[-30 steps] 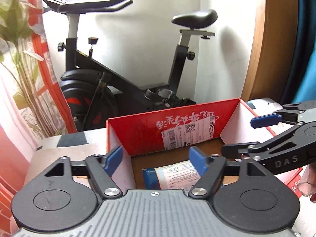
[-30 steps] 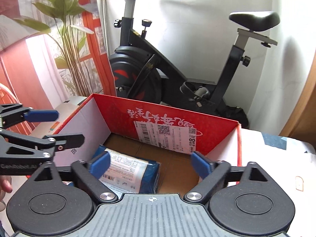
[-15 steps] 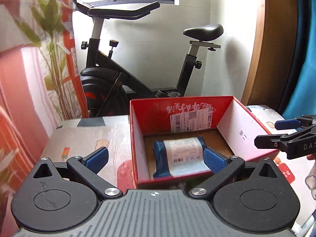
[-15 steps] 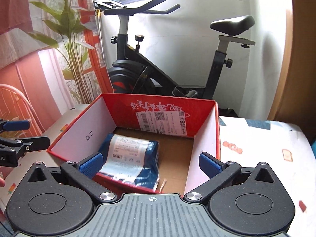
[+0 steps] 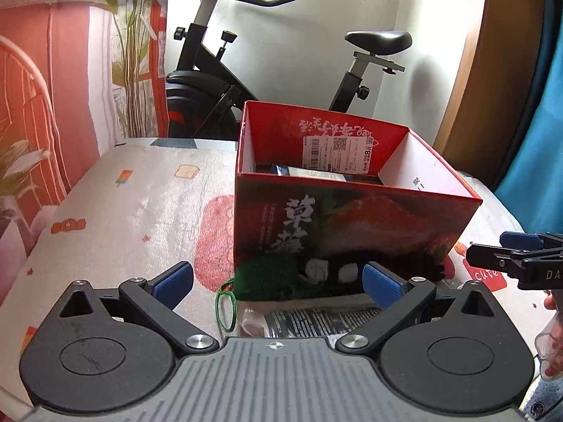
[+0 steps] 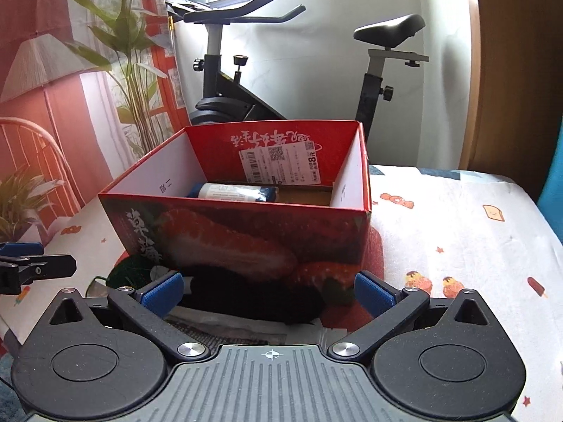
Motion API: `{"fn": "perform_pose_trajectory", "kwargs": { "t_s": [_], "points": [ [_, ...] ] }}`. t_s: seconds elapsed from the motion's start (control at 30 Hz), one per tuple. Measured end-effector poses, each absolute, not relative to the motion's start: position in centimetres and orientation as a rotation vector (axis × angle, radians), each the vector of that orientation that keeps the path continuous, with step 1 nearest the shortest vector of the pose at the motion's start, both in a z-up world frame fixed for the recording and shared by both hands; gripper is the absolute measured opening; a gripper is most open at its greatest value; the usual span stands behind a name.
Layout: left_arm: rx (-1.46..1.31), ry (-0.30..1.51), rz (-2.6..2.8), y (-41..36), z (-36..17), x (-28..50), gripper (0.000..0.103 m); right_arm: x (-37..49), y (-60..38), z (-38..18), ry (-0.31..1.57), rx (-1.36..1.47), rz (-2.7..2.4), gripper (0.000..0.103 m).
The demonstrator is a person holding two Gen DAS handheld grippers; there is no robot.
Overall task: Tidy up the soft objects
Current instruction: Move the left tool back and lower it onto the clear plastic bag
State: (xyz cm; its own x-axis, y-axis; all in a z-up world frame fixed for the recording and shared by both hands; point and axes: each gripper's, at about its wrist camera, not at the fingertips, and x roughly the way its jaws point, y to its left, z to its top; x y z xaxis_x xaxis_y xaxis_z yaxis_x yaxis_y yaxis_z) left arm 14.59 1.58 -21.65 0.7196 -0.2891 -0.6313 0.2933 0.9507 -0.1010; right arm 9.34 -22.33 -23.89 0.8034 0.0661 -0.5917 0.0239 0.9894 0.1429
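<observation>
Both grippers are standing with their jaws fully apart and nothing between them. One soft thing, a blue-and-white wrapped pack [image 6: 235, 191], is already lying inside the red box [image 5: 355, 225], well beyond the jaws of either tool, so one item looks stowed and the step in hand seems to be the pick of the next piece.

The left gripper [image 5: 278, 283] is pointing down at the near foot of the box. Just ahead of its jaws, between the pads and the box wall, a dark green fuzzy bundle [image 5: 271, 277] is sitting with a thin green loop of cord [image 5: 225, 306] trailing toward the left pad. White knobs show beside it, too unclear to name. Under the jaws, nearest the camera, a printed plastic bag [image 5: 313, 320] is lying flat on the patterned worktop [image 5: 133, 204].

The right gripper [image 6: 269, 290] is facing the same pile from the other side. A black fuzzy mass [image 6: 253, 299] is filling the gap just ahead of its open jaws, touching the box front as far as can be told.

The next move probably calls for easing one tool forward and down until the pads are straddling a bundle, then closing gently, since the fluff will squash and the cord could snag. The lift must clear the box's near wall before release. The two tools are working close together and should take turns.
</observation>
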Motion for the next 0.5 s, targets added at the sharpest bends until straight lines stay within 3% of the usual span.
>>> {"fn": "perform_pose_trajectory", "kwargs": {
  "t_s": [0.5],
  "points": [
    [-0.028,0.736,-0.306,1.5,-24.8,11.8,0.103,5.5,-20.3,-29.1,0.648,0.192,0.028,0.103]
  ]
}}
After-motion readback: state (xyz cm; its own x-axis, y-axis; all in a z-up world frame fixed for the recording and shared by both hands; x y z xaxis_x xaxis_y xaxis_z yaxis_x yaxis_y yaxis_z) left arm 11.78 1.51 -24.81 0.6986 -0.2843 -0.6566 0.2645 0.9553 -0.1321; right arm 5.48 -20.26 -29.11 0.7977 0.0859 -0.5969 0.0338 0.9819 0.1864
